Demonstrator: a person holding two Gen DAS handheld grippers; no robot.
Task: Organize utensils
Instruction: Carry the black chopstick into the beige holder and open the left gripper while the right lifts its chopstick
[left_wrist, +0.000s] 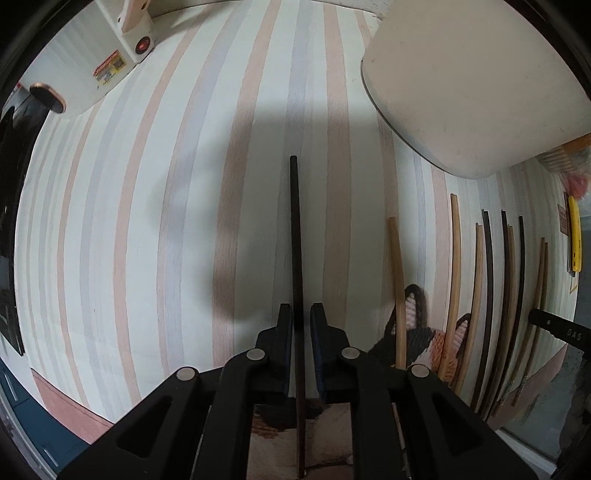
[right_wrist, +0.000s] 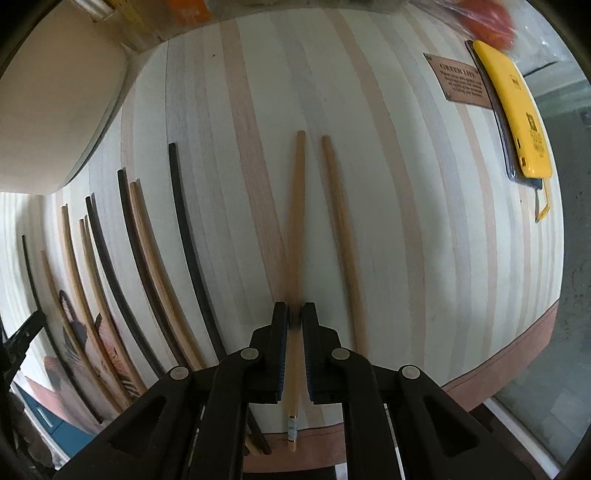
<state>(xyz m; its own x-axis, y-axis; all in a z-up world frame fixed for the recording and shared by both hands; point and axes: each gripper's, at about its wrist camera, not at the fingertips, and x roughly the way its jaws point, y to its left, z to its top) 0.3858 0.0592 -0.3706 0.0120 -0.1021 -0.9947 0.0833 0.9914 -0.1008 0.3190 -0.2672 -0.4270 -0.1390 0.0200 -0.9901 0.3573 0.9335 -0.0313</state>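
My left gripper is shut on a dark chopstick that points straight ahead above the striped tablecloth. My right gripper is shut on a light wooden chopstick, held low over the cloth. A second light chopstick lies just to its right. Several dark and light chopsticks lie side by side to the left, and they also show in the left wrist view at the right.
A cream container stands at the far right in the left wrist view. A white appliance is at the far left. A yellow phone and a brown label lie at the right. A cat-pattern mat lies under the chopsticks.
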